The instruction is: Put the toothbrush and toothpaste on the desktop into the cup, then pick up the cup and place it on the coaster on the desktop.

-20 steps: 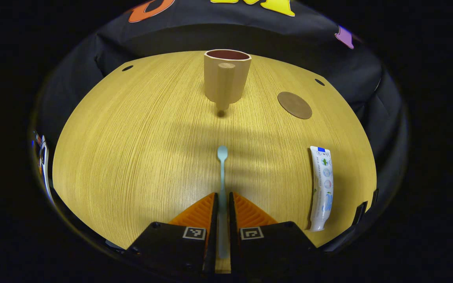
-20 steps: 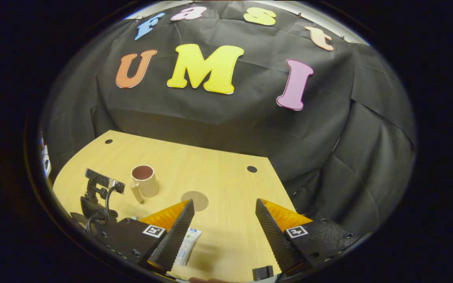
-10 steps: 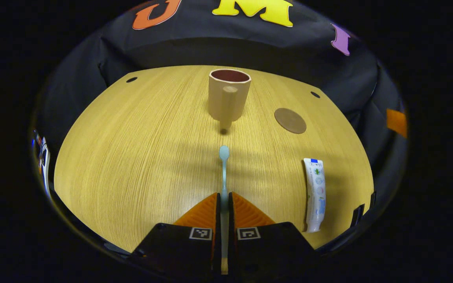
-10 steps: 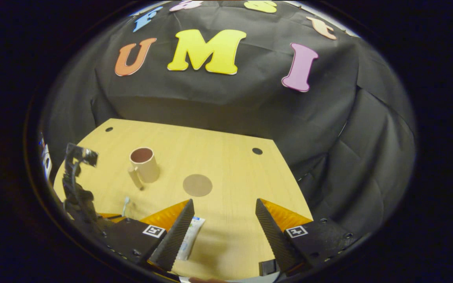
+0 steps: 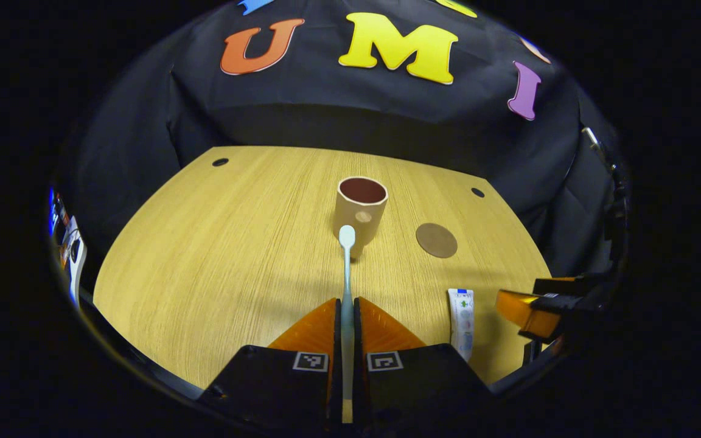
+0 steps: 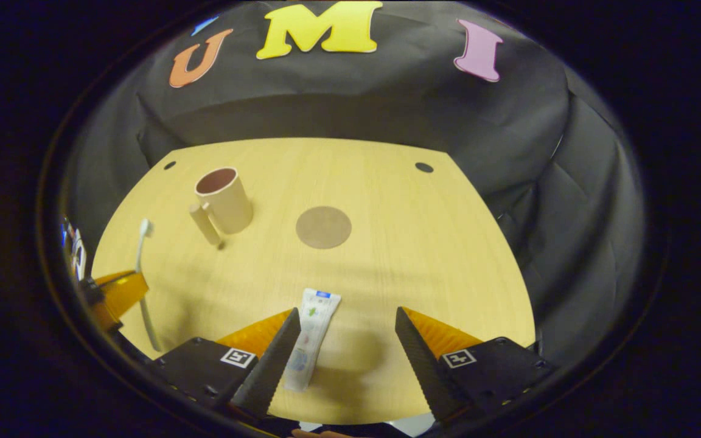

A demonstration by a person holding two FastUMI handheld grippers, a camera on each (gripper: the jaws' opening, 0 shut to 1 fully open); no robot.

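Left gripper view has left gripper (image 5: 345,316) clamped on toothbrush (image 5: 346,255), head aimed at cup (image 5: 360,213), next likely tip it in; right gripper (image 6: 344,340) wide over toothpaste (image 6: 311,334)

The left gripper (image 5: 346,316) has its 2 fingers pressed together on the toothbrush (image 5: 346,261), held above the desk. The right gripper (image 6: 345,340) hangs low with its fingers spread wide.
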